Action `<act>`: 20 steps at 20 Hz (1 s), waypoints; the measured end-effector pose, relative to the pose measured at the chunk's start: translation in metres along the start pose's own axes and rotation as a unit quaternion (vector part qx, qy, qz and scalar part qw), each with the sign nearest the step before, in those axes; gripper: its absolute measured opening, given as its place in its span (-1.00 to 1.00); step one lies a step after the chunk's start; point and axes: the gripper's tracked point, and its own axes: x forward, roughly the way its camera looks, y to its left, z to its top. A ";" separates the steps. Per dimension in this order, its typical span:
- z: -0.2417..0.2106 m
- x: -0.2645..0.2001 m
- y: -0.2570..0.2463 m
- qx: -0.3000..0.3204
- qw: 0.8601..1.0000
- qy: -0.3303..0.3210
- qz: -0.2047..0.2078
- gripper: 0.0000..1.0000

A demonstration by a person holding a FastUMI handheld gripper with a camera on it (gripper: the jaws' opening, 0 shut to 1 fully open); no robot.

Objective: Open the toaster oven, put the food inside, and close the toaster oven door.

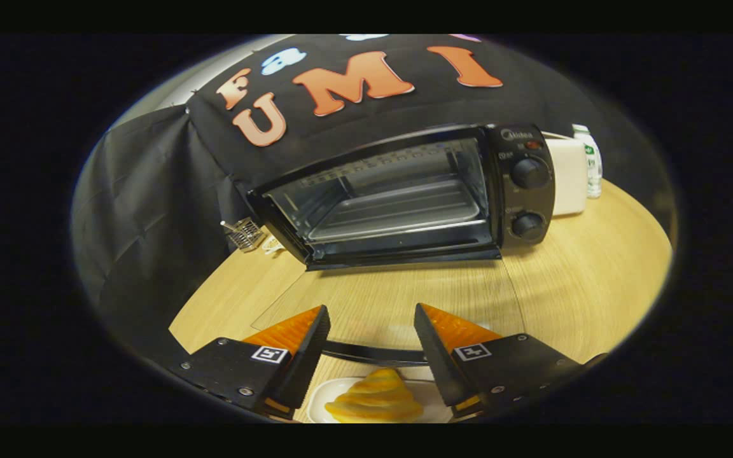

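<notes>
The black toaster oven (404, 194) stands on the pale wooden desk (570, 286) with its glass door folded down flat and its metal tray (398, 213) bare, so the step in hand looks like picking up the food. The gripper (371, 346) hangs with fingers spread wide, touching nothing, above the golden spiral pastry (376, 399) on a white plate (335, 389). Lower straight down, centre the pastry, and close gently, since it probably crushes easily.
</notes>
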 end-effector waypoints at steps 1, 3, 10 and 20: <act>-0.003 0.000 -0.003 0.010 1.000 0.003 0.005 0.59; 0.002 -0.003 -0.003 0.030 0.999 -0.001 0.014 0.55; -0.003 -0.054 -0.003 -0.009 1.000 -0.020 0.004 0.71; -0.073 -0.099 -0.010 -0.140 0.988 -0.006 -0.063 0.97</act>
